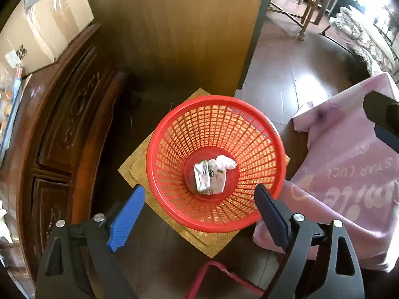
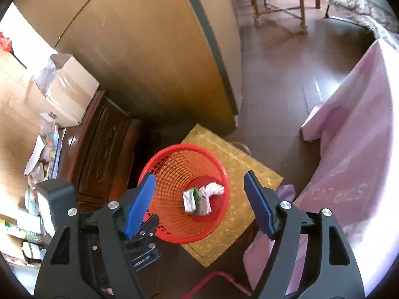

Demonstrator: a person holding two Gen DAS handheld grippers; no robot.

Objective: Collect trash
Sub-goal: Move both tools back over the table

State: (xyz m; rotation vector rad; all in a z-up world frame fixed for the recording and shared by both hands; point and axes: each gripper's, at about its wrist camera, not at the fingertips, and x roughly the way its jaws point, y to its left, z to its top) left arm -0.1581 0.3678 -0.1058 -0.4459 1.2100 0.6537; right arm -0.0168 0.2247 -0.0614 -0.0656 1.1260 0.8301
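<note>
A red mesh waste basket stands on a yellow mat on the dark floor. At its bottom lie a flattened white-and-green carton, a second carton and a crumpled white tissue. My left gripper is open and empty, above the basket's near rim. My right gripper is open and empty, higher above the basket; the cartons and tissue show between its fingers. The left gripper's body shows below my right gripper's left finger.
A carved dark wooden cabinet with a cardboard box on top stands left. A brown door is behind the basket. A pink cloth-covered table is right. A red frame lies near the bottom. Chairs stand far back.
</note>
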